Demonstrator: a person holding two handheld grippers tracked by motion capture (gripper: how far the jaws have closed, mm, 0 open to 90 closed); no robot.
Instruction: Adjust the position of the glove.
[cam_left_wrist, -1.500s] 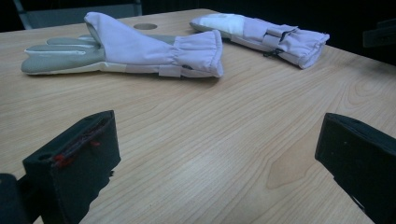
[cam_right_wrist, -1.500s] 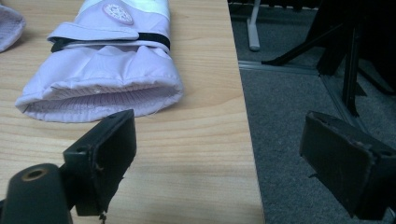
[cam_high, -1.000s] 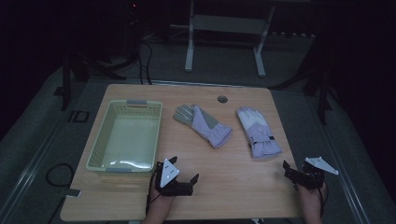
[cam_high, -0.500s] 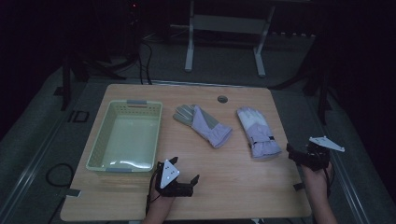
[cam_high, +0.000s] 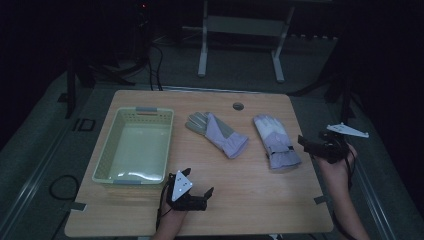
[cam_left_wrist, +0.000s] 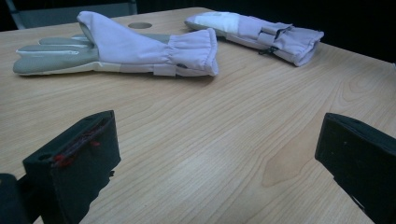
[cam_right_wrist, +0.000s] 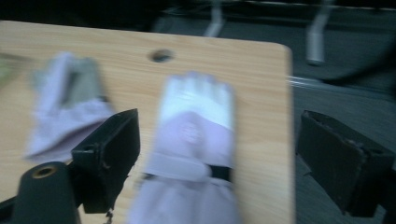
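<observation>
1. Right-hand glove, lilac with a white back and a dark strap at the cuff, lies flat at centre-right of the high view, fingers toward the upper edge of the frame and cuff toward the lower.
2. Right gripper sits at the right of the high view, over the table's right edge, just beside the glove's cuff and not touching it.
3. Its jaws stand wide apart and hold nothing. In the right gripper view, which is blurred, the glove fills the lower centre between the two jaws.
4. Second glove, lilac with a grey palm, lies at the centre of the high view, angled, apart from the first.
5. Left gripper rests low on the table at lower centre of the high view. Its jaws are spread wide and empty; in the left gripper view bare wood lies between them.
6. Pale green basket stands at centre-left of the high view, near the left gripper.
</observation>
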